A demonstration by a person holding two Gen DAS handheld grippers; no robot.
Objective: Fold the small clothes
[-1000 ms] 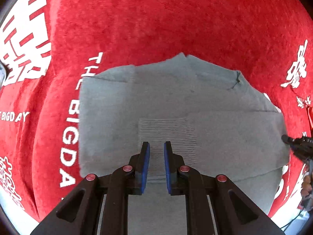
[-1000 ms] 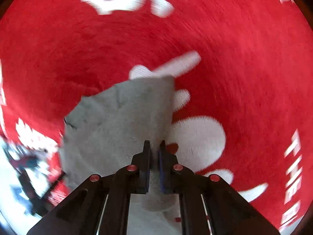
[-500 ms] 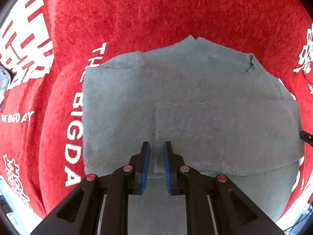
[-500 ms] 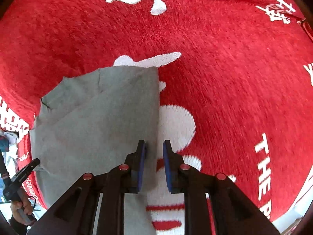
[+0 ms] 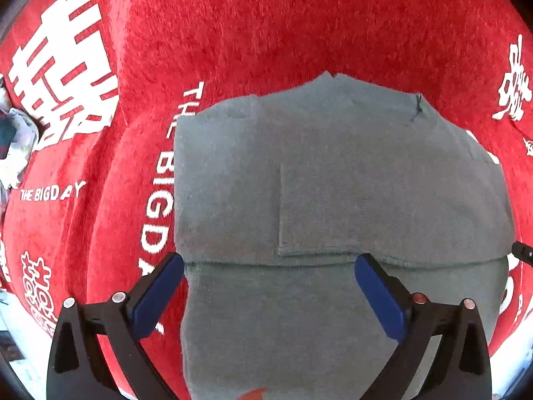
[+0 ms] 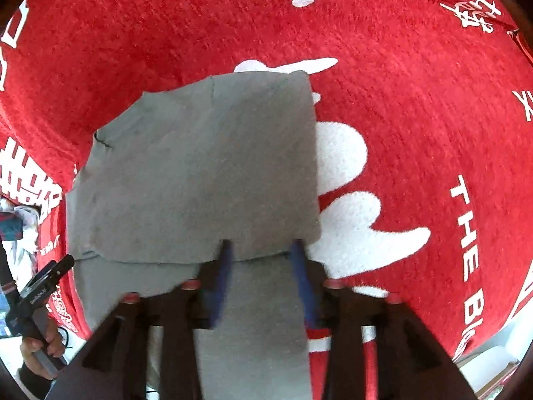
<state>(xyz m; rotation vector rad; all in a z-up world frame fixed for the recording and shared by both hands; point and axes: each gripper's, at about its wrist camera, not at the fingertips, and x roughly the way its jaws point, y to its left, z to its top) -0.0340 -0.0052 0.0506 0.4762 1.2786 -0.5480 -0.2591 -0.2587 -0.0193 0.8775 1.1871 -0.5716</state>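
Observation:
A small grey knit garment (image 5: 333, 183) lies flat on the red cloth, its upper part folded over the lower; the fold's loose edge runs across just beyond both grippers. My left gripper (image 5: 269, 263) hangs over that edge, its jaws opening to full width, nothing pressed between the blue pads (image 5: 156, 296). In the right wrist view the same garment (image 6: 200, 173) fills the left half. My right gripper (image 6: 261, 250) stands over its right part near the folded edge; its jaws are opening, and the pads (image 6: 221, 283) press on nothing.
The red plush cloth (image 5: 299, 26) with white lettering covers the whole surface. A person's hand holding the other gripper (image 6: 36, 300) shows at the lower left of the right wrist view. Crumpled pale cloth (image 5: 13, 146) lies at the far left edge.
Both grippers were shut a second ago and now stand apart, the left fully, the right partly. The folded part of the garment has been let go and lies flat. Both hands drew back slightly.

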